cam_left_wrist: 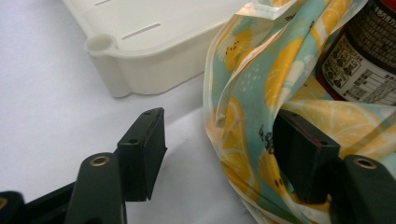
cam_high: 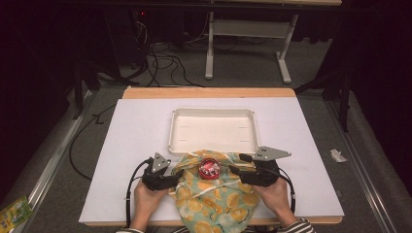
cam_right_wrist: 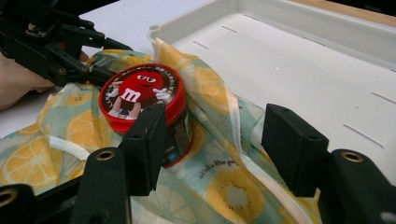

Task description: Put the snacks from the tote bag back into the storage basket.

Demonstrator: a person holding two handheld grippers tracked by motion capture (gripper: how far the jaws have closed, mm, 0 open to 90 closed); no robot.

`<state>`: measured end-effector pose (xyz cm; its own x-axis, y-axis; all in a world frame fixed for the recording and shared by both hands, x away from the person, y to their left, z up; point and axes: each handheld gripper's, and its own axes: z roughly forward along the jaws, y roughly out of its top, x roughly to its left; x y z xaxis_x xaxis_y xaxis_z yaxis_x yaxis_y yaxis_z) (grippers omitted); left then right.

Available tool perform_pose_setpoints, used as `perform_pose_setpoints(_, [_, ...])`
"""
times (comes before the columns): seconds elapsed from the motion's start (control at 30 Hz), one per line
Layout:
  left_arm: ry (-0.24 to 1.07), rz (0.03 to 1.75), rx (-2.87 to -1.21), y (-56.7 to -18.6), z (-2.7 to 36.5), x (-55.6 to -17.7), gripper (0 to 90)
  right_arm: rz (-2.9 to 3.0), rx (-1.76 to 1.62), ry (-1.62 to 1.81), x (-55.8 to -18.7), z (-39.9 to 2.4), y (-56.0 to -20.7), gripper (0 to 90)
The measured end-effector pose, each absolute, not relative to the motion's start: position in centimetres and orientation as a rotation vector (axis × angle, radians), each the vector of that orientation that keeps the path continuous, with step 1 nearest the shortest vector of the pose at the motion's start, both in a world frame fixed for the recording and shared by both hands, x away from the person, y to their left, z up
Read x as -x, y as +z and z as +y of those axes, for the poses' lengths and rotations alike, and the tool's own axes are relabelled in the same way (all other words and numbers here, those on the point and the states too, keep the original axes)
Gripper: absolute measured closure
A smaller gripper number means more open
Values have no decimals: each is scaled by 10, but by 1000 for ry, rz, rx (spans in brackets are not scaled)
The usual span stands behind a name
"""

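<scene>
A white-topped counter [cam_high: 141,126] with a wooden far edge [cam_high: 209,92] is set on grey carpeted floor [cam_high: 243,68]. Beyond it, a pale metal table frame [cam_high: 248,29] is seen, with black cables [cam_high: 165,60] strewn beside it. The surroundings are left dark. A scrap of paper [cam_high: 337,155] lies at the right, a green packet [cam_high: 14,211] at the lower left.

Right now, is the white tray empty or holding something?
Almost empty: the white tray holds no items on its bare floor; only the lemon-print bag's top edge drapes over its near rim.
</scene>
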<state>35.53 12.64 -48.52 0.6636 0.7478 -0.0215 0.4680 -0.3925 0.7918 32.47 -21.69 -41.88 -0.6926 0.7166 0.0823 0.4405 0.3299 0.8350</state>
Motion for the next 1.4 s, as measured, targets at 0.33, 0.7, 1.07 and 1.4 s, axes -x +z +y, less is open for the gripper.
perform_pose_setpoints(0.33, [430, 939, -2055, -485, 127, -355, 366, 2361, -993, 1297, -326, -198, -419, 375])
perform_pose_setpoints(0.7, [428, 941, -2051, -485, 127, -355, 363, 2425, -925, 1290, -330, -174, -418, 315])
perform_pose_setpoints(1.07, [433, 940, -2045, -485, 128, -355, 364, 2479, -881, 1220, -336, -152, -423, 253])
perform_pose_setpoints(1.4, [430, 940, -2048, -485, 128, -355, 363, 2521, -872, 1147, -343, -139, -430, 210])
